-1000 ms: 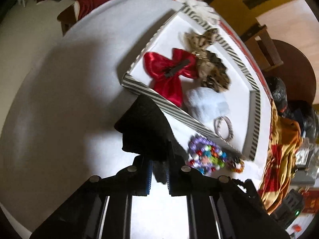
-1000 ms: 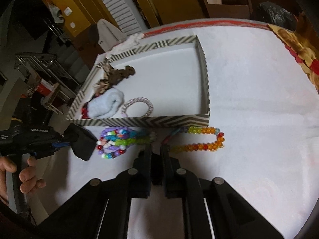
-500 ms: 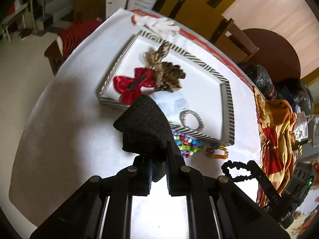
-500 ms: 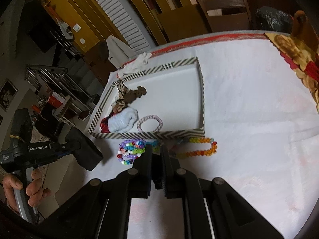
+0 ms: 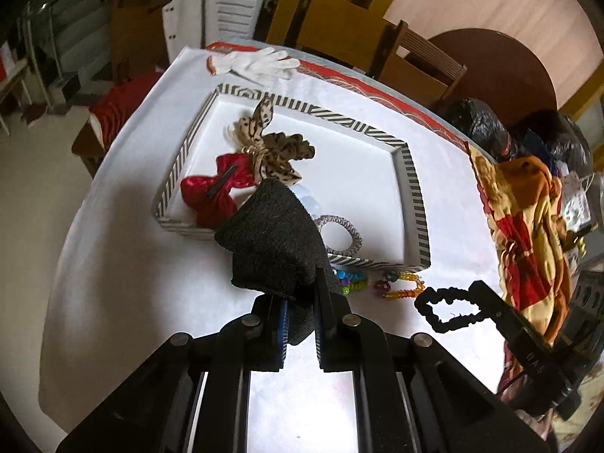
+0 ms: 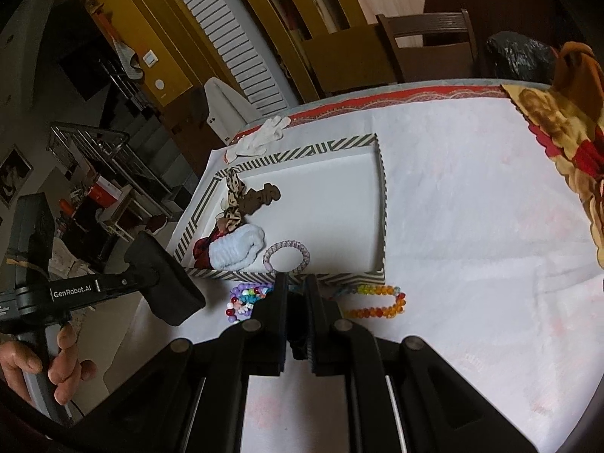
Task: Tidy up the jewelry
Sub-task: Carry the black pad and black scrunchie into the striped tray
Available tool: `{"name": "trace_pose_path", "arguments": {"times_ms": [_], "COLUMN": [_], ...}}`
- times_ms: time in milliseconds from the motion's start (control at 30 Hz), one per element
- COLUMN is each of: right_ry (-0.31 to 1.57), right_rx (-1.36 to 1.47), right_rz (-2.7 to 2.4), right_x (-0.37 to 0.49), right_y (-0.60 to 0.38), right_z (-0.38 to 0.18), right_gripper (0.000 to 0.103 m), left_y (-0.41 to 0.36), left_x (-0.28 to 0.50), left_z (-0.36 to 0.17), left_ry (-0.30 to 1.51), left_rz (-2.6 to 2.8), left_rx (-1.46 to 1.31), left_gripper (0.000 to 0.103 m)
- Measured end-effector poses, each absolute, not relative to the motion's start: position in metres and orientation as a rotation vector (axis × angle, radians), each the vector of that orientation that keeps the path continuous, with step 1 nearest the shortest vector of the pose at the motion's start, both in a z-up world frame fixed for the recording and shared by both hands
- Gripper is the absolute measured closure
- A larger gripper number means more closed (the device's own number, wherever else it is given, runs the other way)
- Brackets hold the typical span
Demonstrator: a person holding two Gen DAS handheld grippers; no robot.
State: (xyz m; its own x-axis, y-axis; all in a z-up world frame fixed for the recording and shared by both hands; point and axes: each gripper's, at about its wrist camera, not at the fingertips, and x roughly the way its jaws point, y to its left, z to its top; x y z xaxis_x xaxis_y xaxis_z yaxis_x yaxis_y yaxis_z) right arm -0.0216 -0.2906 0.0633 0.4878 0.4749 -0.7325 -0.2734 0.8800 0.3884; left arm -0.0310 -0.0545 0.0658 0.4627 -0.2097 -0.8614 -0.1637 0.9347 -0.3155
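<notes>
My left gripper (image 5: pixel 300 294) clamps a fuzzy black wedge-shaped fabric piece (image 5: pixel 273 249) at frame centre; my right gripper (image 6: pixel 296 302) pinches a crinkled black elastic scrunchie (image 5: pixel 449 309).

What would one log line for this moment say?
left fingers: shut on black cloth | right fingers: shut on black scrunchie | both above table | beads outside tray

Both grippers lifted off the bench. Left gripper (image 5: pixel 300 302) rose and rolled; its black fabric piece (image 5: pixel 275 241) now hangs over the striped tray (image 5: pixel 415 188) front edge. Right gripper (image 6: pixel 296 302) came up with a black scrunchie (image 5: pixel 449 309), clear of the bead bracelets (image 6: pixel 373 302).
</notes>
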Motion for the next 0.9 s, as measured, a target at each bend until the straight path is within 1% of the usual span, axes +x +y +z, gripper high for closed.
{"name": "trace_pose_path", "arguments": {"times_ms": [567,900], "right_ry": [0.965,0.993], "right_rx": [0.216,0.219], "right_rz": [0.456,0.445], "right_x": [0.002,0.038], "right_y": [-0.274,-0.262], "right_z": [0.065,0.052], "right_gripper": [0.095,0.095], "left_y": [-0.068,-0.066], "left_x": [-0.001,0.046], "left_z": [0.056,0.049], "left_ry": [1.123,1.143], "left_rz": [-0.054,-0.092], "left_rx": [-0.257,-0.249], "left_gripper": [0.095,0.095]}}
